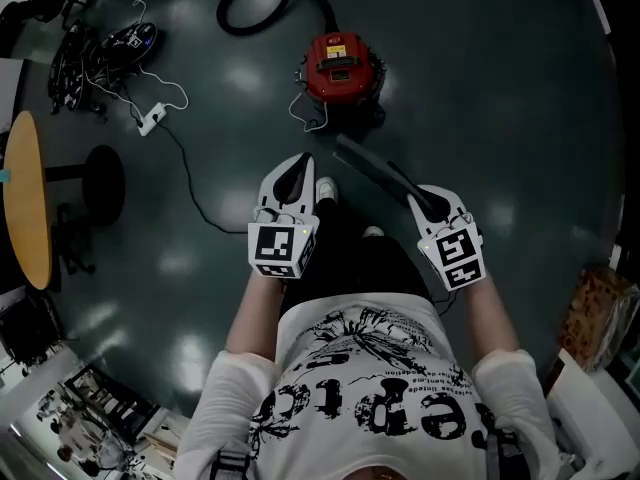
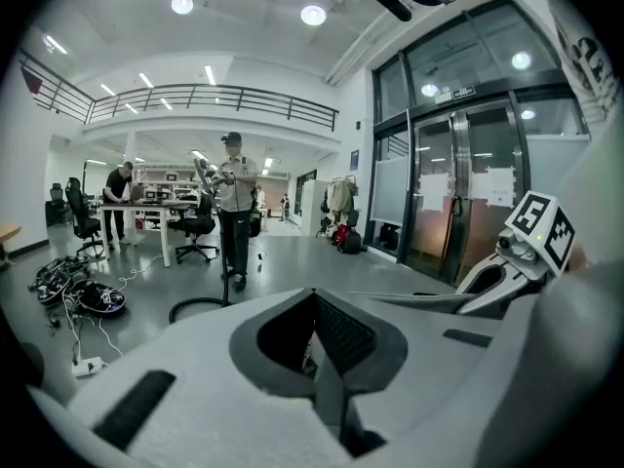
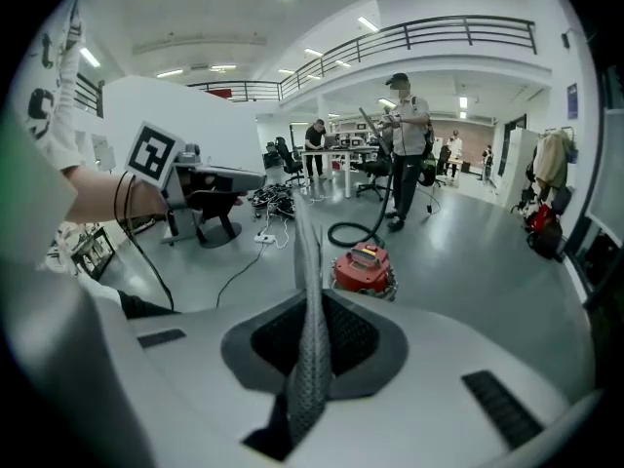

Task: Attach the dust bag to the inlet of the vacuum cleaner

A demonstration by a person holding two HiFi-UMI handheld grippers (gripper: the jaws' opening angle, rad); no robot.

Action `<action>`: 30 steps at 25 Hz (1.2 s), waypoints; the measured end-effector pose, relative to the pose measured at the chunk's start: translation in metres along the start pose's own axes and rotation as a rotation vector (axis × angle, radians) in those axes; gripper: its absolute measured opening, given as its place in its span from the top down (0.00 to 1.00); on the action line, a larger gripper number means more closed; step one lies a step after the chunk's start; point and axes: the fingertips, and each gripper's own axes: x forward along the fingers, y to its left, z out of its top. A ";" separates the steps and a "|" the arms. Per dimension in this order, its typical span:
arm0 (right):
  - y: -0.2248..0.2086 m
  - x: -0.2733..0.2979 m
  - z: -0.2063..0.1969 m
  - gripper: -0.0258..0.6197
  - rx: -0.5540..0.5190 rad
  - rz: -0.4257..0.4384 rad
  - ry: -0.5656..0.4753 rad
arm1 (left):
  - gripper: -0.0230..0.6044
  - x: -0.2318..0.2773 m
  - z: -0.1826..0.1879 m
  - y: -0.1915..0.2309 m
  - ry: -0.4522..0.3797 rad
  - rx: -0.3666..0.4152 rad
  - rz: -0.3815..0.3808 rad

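Note:
The red vacuum cleaner (image 1: 340, 66) stands on the dark floor ahead of me, and it also shows in the right gripper view (image 3: 364, 268). My right gripper (image 1: 422, 196) is shut on a flat grey dust bag (image 1: 372, 165). The bag sticks out up and to the left, towards the vacuum. In the right gripper view the dust bag (image 3: 310, 291) shows edge-on, clamped between the jaws (image 3: 310, 359). My left gripper (image 1: 297, 165) hangs left of the bag, apart from it. Its jaws (image 2: 320, 339) are shut with nothing seen between them. The dust bag (image 2: 419, 301) crosses the left gripper view.
A black hose (image 1: 262, 6) curls behind the vacuum. A white power strip (image 1: 150, 120) with a cable lies to the left, near a cable tangle (image 1: 75, 58). A round wooden table (image 1: 25, 198) and a stool base (image 1: 103, 183) stand at far left. A person (image 3: 405, 154) stands beyond.

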 end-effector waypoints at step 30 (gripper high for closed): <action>-0.067 0.324 -0.154 0.92 -0.269 0.075 -0.042 | 0.75 0.280 -0.234 0.123 -0.113 0.412 -0.185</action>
